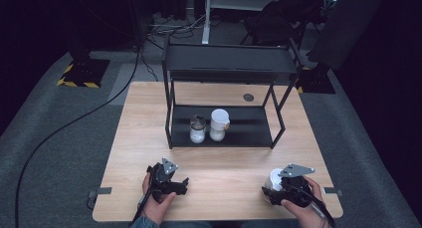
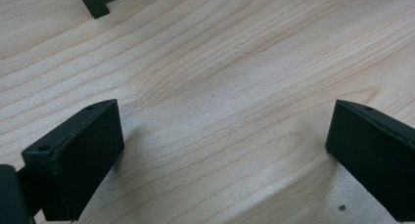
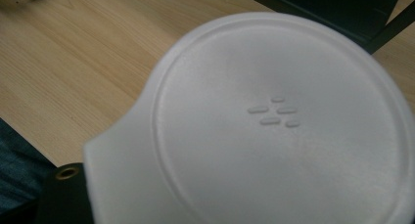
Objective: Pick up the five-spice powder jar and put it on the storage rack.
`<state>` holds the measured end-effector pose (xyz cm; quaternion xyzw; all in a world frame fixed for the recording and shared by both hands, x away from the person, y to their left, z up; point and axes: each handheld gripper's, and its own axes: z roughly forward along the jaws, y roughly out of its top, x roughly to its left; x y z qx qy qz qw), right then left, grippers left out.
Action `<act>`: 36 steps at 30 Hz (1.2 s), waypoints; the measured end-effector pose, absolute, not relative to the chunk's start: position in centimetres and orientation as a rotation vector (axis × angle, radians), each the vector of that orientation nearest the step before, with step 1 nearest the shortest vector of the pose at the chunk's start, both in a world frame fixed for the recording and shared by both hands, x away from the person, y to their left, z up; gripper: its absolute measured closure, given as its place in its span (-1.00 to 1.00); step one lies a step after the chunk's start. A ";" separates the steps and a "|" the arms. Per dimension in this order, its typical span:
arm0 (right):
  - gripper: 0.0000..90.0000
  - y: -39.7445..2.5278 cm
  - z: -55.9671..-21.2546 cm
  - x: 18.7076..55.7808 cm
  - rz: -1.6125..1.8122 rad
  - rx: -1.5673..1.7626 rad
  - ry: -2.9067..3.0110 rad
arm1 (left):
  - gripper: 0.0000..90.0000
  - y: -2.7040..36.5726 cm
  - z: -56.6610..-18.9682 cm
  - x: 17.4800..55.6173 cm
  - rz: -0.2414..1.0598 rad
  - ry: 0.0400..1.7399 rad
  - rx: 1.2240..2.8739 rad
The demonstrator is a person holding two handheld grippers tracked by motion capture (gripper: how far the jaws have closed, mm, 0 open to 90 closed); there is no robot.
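High view: right gripper [image 1: 276, 190] sat at white container [image 1: 274, 180], near table [image 1: 224, 173] front-right edge; rack [image 1: 224, 133] lay ahead, up-left, left gripper [image 1: 175, 184] well apart. Left jaws gaped wide, empty. Right gripper view: container lid [image 3: 284, 121] blocked jaws; grip state unclear.

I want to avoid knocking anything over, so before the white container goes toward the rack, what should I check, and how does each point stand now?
1. Right gripper holds the white container: cannot tell, jaws hidden behind it.
2. Container lid closed: ok.
3. Left gripper open and empty over the table: ok.
4. Free room on the rack's lower shelf, right of the white-capped jar: ok.
5. Glass jar and its neighbour upright: ok.
6. Bare wood between container and rack: ok.
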<state>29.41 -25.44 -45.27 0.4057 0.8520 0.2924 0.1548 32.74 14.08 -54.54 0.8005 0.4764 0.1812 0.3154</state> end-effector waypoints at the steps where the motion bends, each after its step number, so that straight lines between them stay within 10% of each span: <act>1: -0.53 -25.4 -45.2 29.4 0.836 1.163 2.443 | -0.99 14.1 -54.5 32.7 0.478 1.255 2.109; 36: -0.53 -24.6 -39.9 32.8 0.901 1.082 2.410 | -0.99 14.0 -54.5 32.7 0.480 1.262 2.106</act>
